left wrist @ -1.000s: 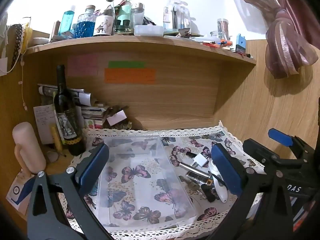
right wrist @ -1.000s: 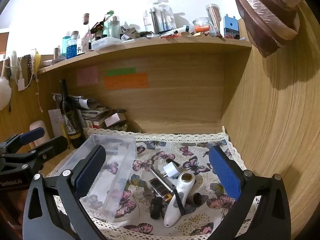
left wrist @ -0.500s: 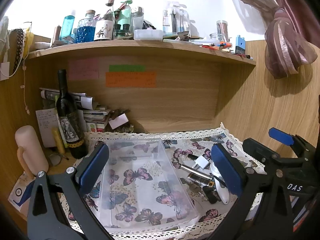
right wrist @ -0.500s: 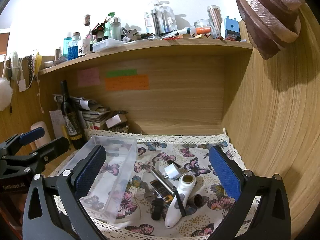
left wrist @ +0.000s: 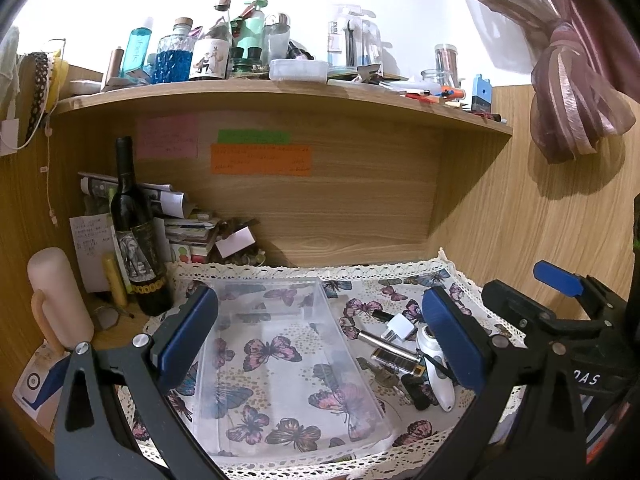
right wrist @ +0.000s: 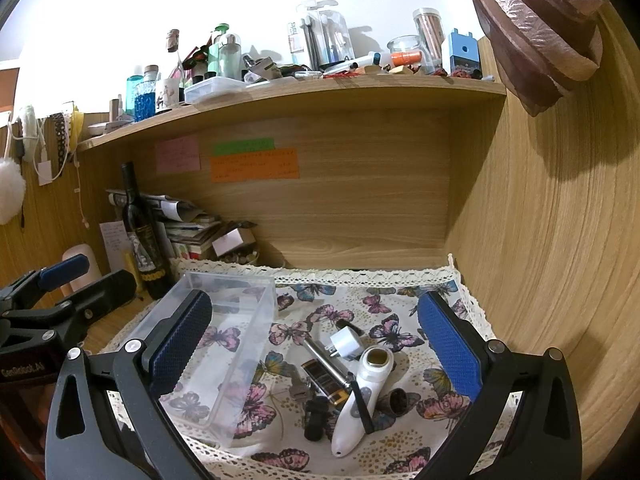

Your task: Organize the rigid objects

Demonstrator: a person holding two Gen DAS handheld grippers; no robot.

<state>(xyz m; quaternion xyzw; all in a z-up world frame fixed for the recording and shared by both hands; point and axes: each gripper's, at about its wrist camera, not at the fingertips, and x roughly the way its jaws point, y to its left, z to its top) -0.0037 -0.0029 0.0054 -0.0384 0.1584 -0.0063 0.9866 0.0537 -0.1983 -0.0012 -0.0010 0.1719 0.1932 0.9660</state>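
We hold both grippers above the butterfly-print cloth (right wrist: 384,332), nothing picked up yet. The left gripper (left wrist: 320,340) has its jaws spread wide and empty, framing the clear plastic bin (left wrist: 288,364), which sits on the left half of the cloth with nothing in it. The right gripper (right wrist: 312,344) is just as wide apart and empty, and it looks straight down on the heap of small items right of the bin. That makes our right hand the nearer one, we judge.

In the heap: a white handheld device (right wrist: 360,396) lying lengthwise, head away from us, tail toward us, so its long axis runs along the fingers and the jaws would close across its width. Beside it lie a white plug adapter (right wrist: 346,344), a metal pen-like stick (right wrist: 324,362), a gold-and-black lighter-like case (right wrist: 322,380) and a small dark cap (right wrist: 398,400). The bin lies left of the heap, close by.
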